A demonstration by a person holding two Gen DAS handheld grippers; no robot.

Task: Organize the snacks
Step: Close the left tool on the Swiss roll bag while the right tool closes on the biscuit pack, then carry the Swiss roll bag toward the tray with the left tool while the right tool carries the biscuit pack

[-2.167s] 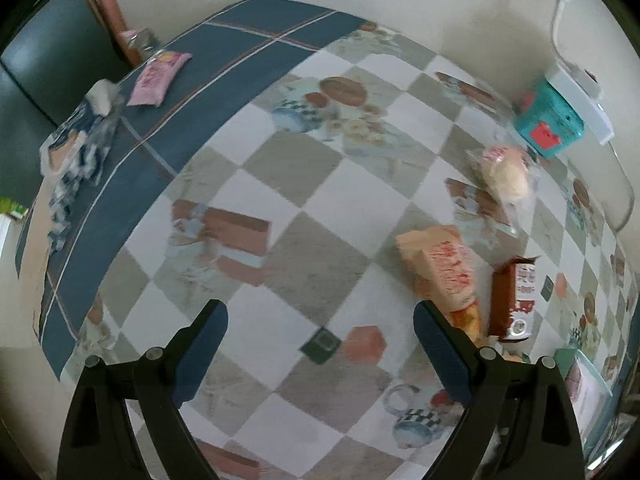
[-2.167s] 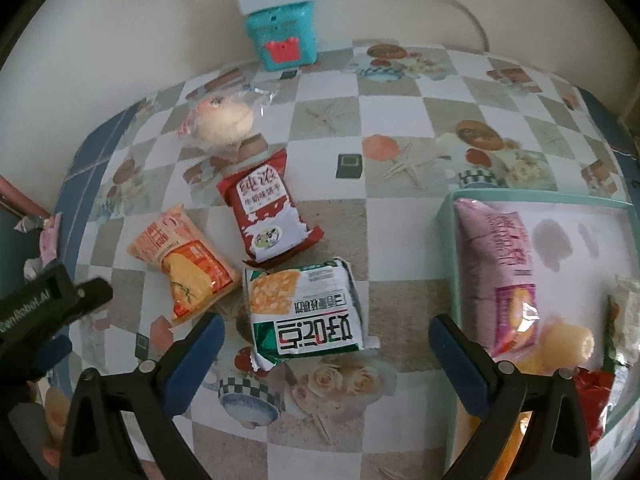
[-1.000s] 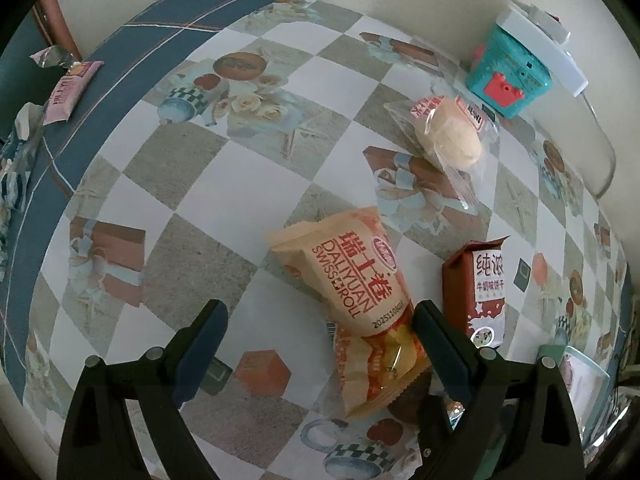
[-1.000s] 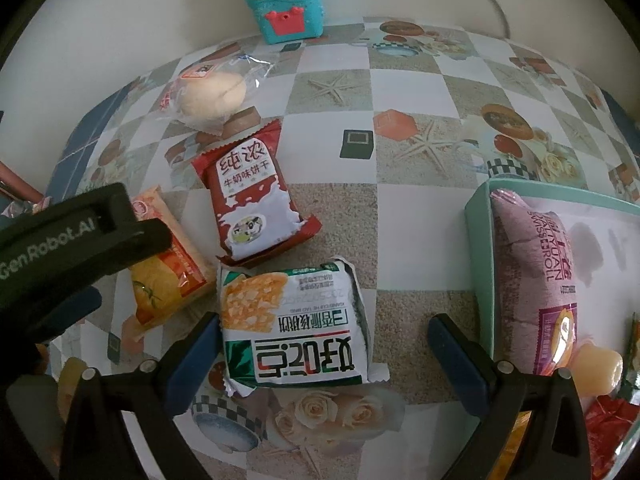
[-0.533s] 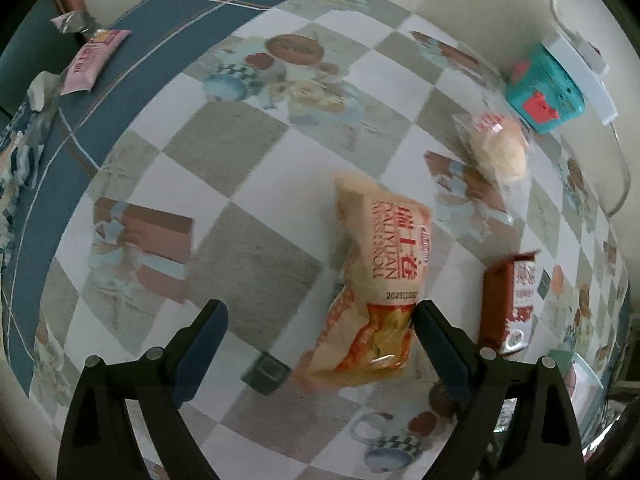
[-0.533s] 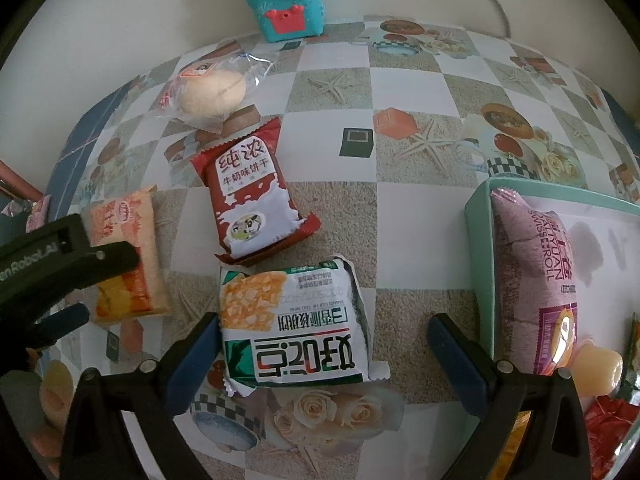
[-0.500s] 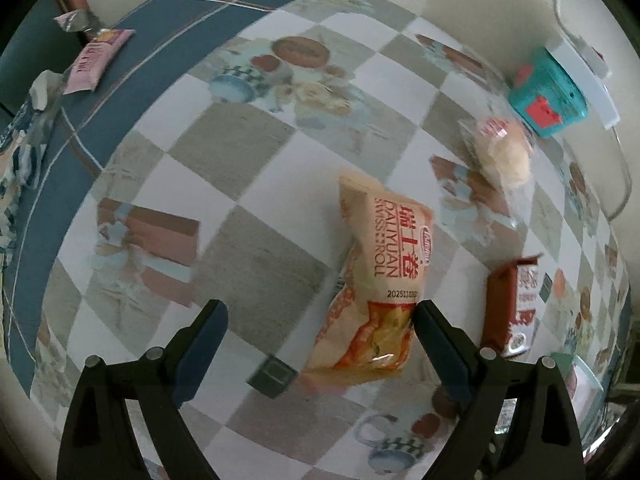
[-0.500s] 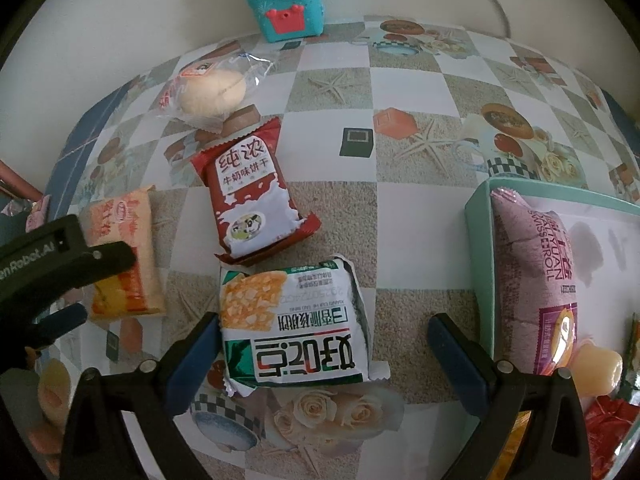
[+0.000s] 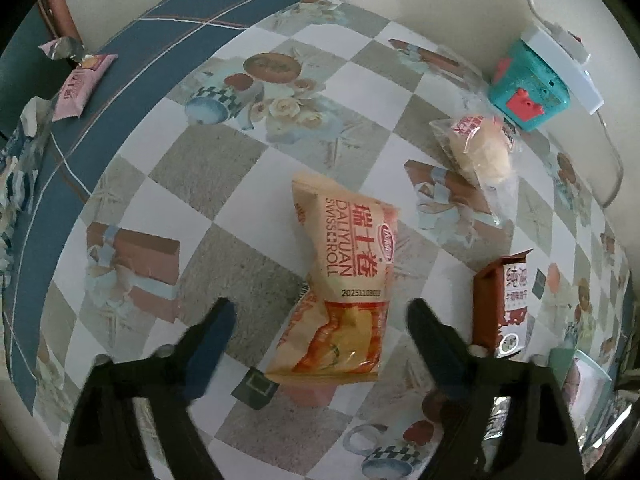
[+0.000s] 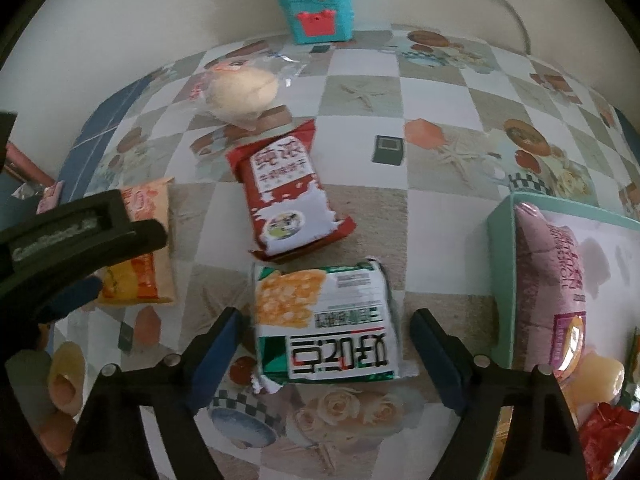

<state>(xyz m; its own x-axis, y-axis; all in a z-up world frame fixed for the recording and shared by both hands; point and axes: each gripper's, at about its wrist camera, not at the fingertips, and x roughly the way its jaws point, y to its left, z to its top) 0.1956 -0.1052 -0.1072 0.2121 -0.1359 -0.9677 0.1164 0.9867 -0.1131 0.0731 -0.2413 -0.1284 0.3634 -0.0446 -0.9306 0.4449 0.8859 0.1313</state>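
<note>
Now both tongs stand open, each astride a packet. Compared with two seconds ago, the left gripper (image 9: 318,322) has swung in from bare tablecloth until the orange Swiss-roll packet (image 9: 344,288) lies between its jaws, near end innermost; a grasp appears imminent. The right gripper (image 10: 324,330) likewise straddles the green-and-white cracker packet (image 10: 326,326), untouched. Right of it sits the teal tray (image 10: 500,264), already holding snacks.

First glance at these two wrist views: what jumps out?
The orange Swiss roll packet lies between the open fingers of the left hand-held gripper, and the green-and-white cracker pack lies between those of the right hand-held gripper. A teal tray on the right holds a pink packet.
</note>
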